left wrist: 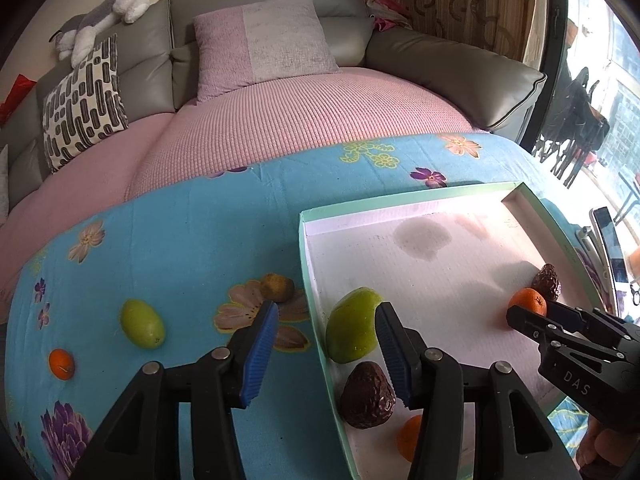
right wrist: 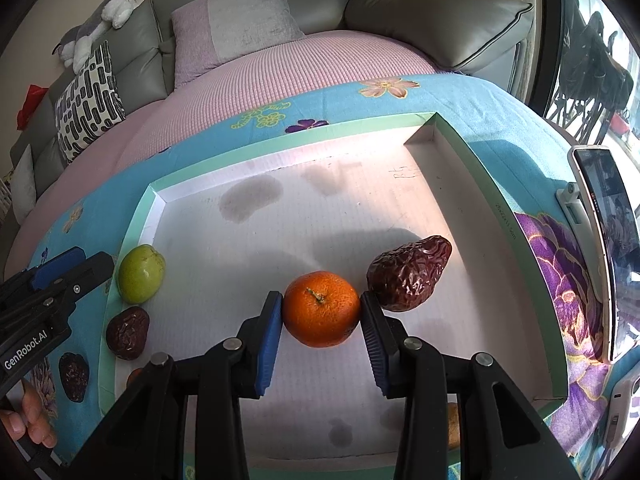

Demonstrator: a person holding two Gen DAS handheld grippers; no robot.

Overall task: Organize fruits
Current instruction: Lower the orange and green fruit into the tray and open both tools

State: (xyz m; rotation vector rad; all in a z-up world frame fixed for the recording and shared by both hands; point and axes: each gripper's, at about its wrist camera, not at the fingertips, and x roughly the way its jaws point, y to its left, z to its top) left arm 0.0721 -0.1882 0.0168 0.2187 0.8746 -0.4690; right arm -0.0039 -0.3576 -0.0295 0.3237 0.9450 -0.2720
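A shallow tray (right wrist: 496,184) with a mint-green rim lies on the blue floral blanket. In the right wrist view my right gripper (right wrist: 322,322) is shut on a small orange (right wrist: 322,304) low over the tray floor, beside a wrinkled dark date (right wrist: 408,276). My left gripper (left wrist: 326,320) is open and straddles the tray's left wall (left wrist: 316,320). A green fruit (left wrist: 352,326), a date (left wrist: 368,396) and another orange (left wrist: 410,436) lie just inside that wall. Outside on the blanket lie a green fruit (left wrist: 143,323), an orange (left wrist: 61,364) and a brownish fruit (left wrist: 277,287).
A phone on a stand (right wrist: 604,248) is just right of the tray. A further date (right wrist: 74,376) lies on the blanket left of the tray. Behind are a pink cover (left wrist: 320,120), cushions (left wrist: 264,40) and a grey sofa (left wrist: 452,68). A person's hand (right wrist: 28,416) holds the left gripper.
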